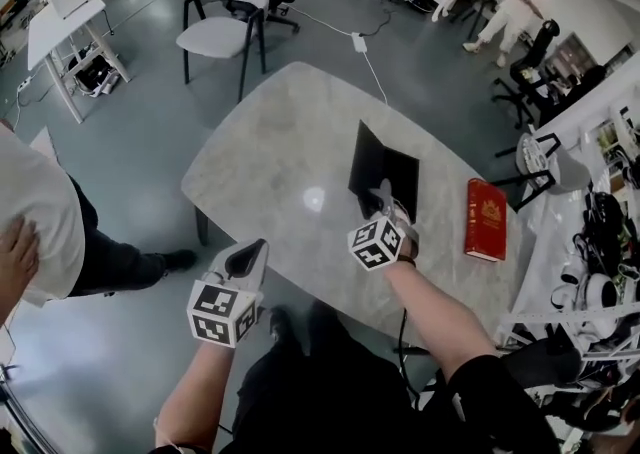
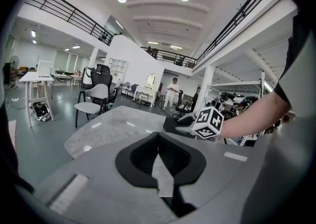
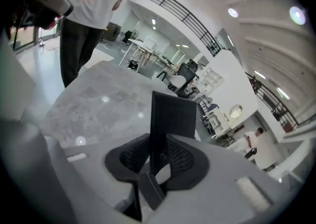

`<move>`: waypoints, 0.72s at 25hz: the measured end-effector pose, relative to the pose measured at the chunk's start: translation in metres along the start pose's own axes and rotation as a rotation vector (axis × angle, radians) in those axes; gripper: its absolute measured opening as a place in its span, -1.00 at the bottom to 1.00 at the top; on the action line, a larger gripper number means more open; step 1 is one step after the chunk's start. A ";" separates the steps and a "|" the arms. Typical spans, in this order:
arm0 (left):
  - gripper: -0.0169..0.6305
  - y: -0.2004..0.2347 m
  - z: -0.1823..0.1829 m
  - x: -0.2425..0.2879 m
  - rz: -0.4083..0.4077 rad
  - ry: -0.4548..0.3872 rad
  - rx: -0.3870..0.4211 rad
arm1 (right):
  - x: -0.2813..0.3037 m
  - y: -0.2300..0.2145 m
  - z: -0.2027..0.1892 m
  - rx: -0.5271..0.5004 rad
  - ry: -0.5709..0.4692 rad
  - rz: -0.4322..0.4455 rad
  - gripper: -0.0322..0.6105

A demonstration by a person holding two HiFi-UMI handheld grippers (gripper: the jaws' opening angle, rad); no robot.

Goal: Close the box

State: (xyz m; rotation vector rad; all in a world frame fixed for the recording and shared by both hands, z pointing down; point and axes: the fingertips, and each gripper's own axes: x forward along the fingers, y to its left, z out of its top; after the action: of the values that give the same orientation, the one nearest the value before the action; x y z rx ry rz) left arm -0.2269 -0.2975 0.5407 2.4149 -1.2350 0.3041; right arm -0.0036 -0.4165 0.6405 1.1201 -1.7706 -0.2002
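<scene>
A bystander (image 1: 40,212) stands at the left, with a white desk (image 1: 62,22) and a grey chair (image 1: 225,17) on the floor behind. The left gripper (image 1: 255,250) hovers by the near edge of the marble surface (image 1: 270,162), jaws closed on nothing. The black box (image 1: 402,180) sits mid-surface, its raised lid (image 1: 366,164) pinched in the right gripper's (image 1: 385,204) jaws. A red book (image 1: 486,219) lies to its right.

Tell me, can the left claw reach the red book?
Probably not directly: the right claw, clamped on the black box's lid, and its arm lie between the left claw and red book.
</scene>
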 end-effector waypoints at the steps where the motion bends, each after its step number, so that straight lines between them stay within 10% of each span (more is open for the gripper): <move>1: -0.92 -0.001 0.002 -0.001 -0.006 0.004 0.002 | -0.003 -0.003 0.001 0.053 0.000 -0.001 -0.58; 18: -0.92 -0.068 0.029 0.054 -0.049 0.030 0.037 | -0.036 -0.057 -0.053 0.666 -0.122 0.174 -0.57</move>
State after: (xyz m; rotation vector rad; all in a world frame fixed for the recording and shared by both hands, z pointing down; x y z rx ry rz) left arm -0.1403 -0.3140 0.5168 2.4591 -1.1650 0.3503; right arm 0.0754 -0.4037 0.6105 1.4196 -2.0995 0.4707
